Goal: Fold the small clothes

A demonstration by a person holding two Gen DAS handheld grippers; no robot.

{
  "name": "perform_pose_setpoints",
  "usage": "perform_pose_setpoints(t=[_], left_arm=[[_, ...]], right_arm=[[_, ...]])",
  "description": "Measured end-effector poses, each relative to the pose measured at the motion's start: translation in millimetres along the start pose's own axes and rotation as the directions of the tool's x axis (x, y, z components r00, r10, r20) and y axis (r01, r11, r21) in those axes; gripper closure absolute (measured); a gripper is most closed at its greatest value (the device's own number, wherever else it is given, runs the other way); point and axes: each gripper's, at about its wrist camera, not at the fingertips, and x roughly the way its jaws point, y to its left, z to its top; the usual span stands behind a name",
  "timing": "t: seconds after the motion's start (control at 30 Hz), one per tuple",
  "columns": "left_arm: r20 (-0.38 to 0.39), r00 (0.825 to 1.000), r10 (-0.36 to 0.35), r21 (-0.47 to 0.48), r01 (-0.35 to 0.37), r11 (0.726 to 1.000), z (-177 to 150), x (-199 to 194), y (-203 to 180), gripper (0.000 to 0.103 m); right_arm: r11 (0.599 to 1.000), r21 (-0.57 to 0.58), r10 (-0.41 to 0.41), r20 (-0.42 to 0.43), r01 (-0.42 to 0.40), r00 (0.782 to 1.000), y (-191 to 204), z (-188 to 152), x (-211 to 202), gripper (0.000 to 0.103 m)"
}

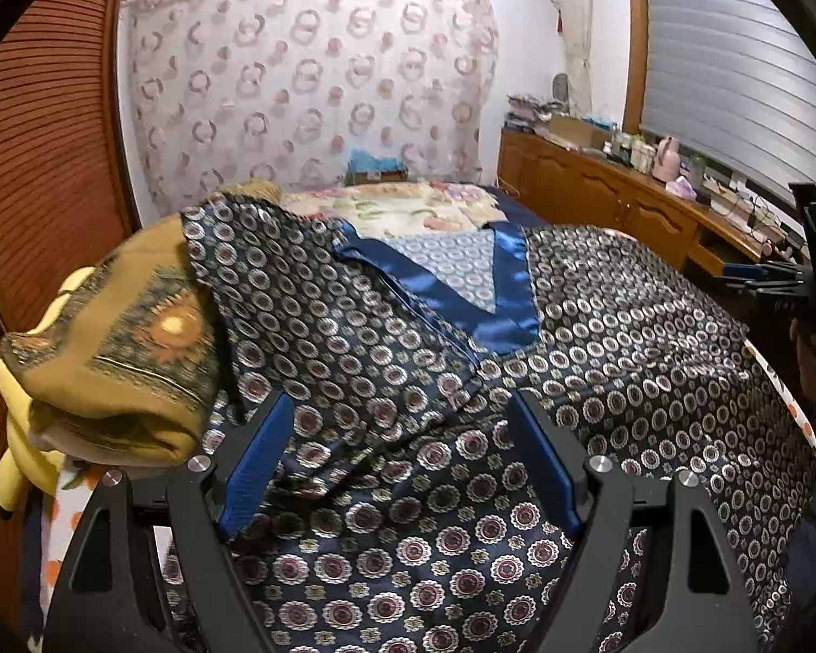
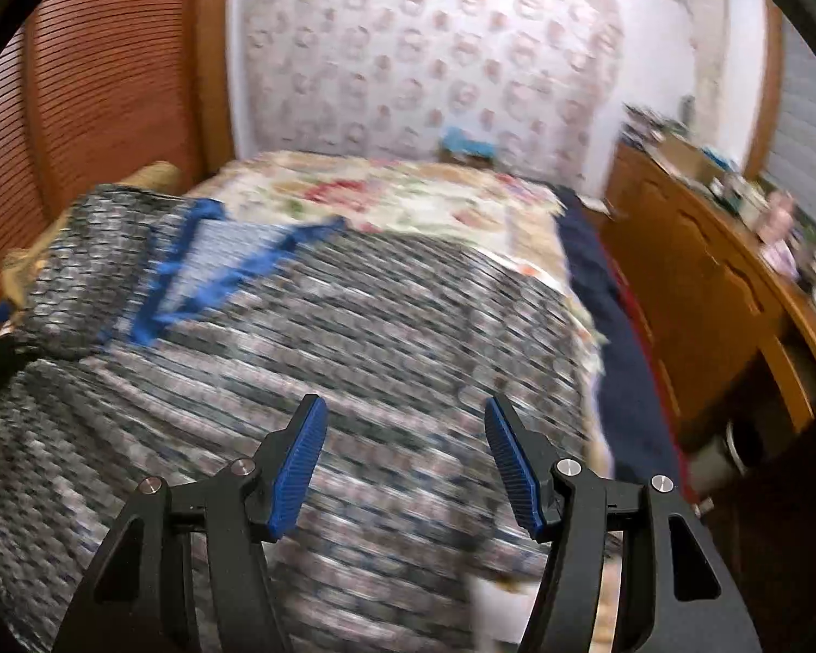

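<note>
Looking through the right wrist view, I get heavy blur: the shirt (image 2: 353, 359) shows only as smeared grey-blue bands, and its pattern is unreadable there. Its near hem is cut off behind the rig in both views. The shirt lies spread on the bed (image 2: 408, 201), blue collar (image 1: 462, 294) toward the far end, one shoulder draped up over a brown pillow (image 1: 130, 359) at the left. My left tongs (image 1: 402, 451) hover low over the shirt's lower part, tipped downward, jaws released with only fabric beneath them. My right tongs (image 2: 405, 462) also point down at the cloth, spread apart and gripping nothing. A wooden cabinet (image 1: 598, 190) runs along the right.
</note>
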Motion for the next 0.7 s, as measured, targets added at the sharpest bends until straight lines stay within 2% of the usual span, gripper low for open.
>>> perform_pose_setpoints(t=[0.13,0.27,0.53,0.7], left_arm=[[-0.046,0.999,-0.017,0.008,0.017,1.000,-2,12,-4,0.022],[-0.090,0.996,-0.028,0.022,0.030,0.999,-3,22,-9,0.022],[-0.145,0.989,-0.037,0.030,0.042,0.999,-6,35,-11,0.022],[-0.167,0.985,-0.040,0.031,0.046,0.998,-7,42,-11,0.022]], right_arm=[[0.997,0.073,-0.037,-0.042,0.040,0.998,-34,-15,2,0.041],[0.990,0.127,-0.053,-0.077,0.062,0.996,-48,-19,4,0.041],[0.984,0.177,-0.004,-0.142,0.030,0.990,-66,-26,7,0.041],[0.982,0.186,0.037,-0.161,-0.006,0.986,-67,-27,11,0.052]])
